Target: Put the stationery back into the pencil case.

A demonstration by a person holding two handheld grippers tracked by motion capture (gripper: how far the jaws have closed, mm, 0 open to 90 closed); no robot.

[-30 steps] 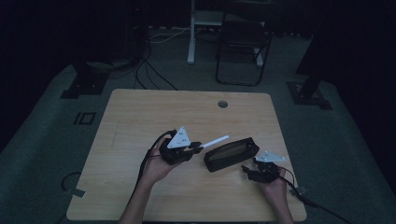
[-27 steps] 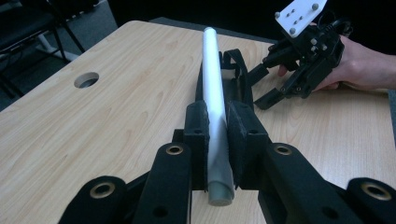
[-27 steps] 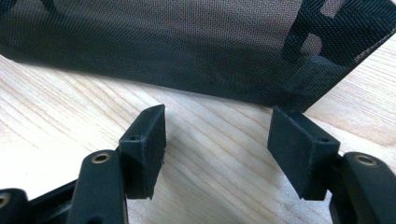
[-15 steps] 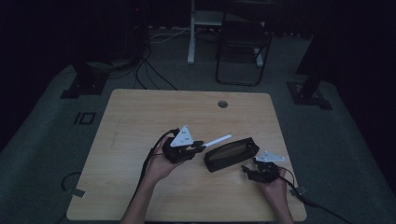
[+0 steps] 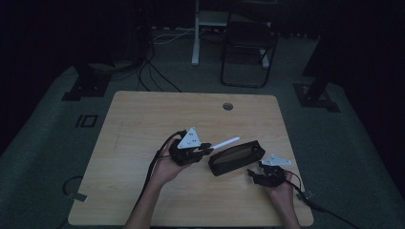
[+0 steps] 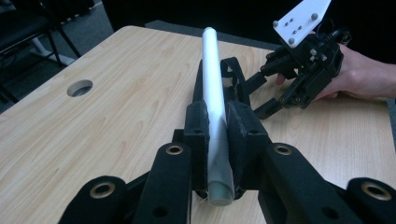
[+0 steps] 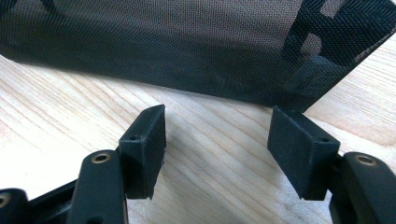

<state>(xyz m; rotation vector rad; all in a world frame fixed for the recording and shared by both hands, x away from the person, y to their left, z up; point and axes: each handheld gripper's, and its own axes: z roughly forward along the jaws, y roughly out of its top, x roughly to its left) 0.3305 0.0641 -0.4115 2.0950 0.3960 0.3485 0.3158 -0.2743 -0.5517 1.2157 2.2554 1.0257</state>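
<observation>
Little has shifted since a second ago: only the left tongs (image 5: 206,149) have edged slightly along the surface (image 5: 143,124), while the right tongs (image 5: 254,175) kept their place. That surface is pale wood with a fine grain and a round cable hole (image 5: 228,106) near its far edge. On it lies a long black mesh pouch (image 5: 236,157), soft and woven, its mouth apparently facing the left hand (image 5: 165,167). The right tongs stand apart and empty just beside the pouch's near edge (image 7: 196,51), probably to steady it. The left tongs are clamped on a smooth white cylindrical tube (image 6: 214,93), held level and aimed at the pouch, likely for sliding it inside.
</observation>
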